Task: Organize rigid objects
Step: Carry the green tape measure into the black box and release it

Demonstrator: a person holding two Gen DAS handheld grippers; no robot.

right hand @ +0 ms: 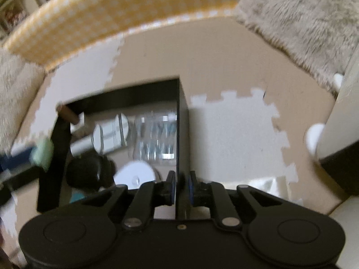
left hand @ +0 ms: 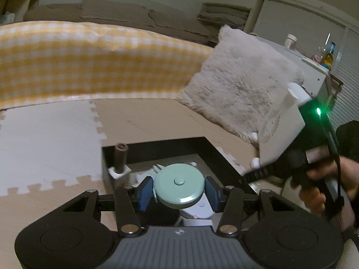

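Observation:
My left gripper [left hand: 179, 189] is shut on a round mint-green tape measure [left hand: 179, 185] and holds it above a black open box [left hand: 157, 150] on the floor mat. My right gripper [right hand: 181, 187] is shut on the box's right wall [right hand: 182, 134]. Inside the box lie a brown cylinder on a white base [right hand: 69, 115], a white striped object [right hand: 111, 132], a clear packet of tools [right hand: 154, 136], a white disc [right hand: 134, 173] and a black object [right hand: 89, 171]. The tape measure shows blurred at the left of the right wrist view [right hand: 43, 153].
A yellow checked mattress edge [left hand: 78, 62] runs behind the box. A grey furry cushion [left hand: 242, 83] leans at the right. Beige and white puzzle floor mats [right hand: 235, 130] surround the box. A white cabinet with bottles [left hand: 314, 67] stands far right.

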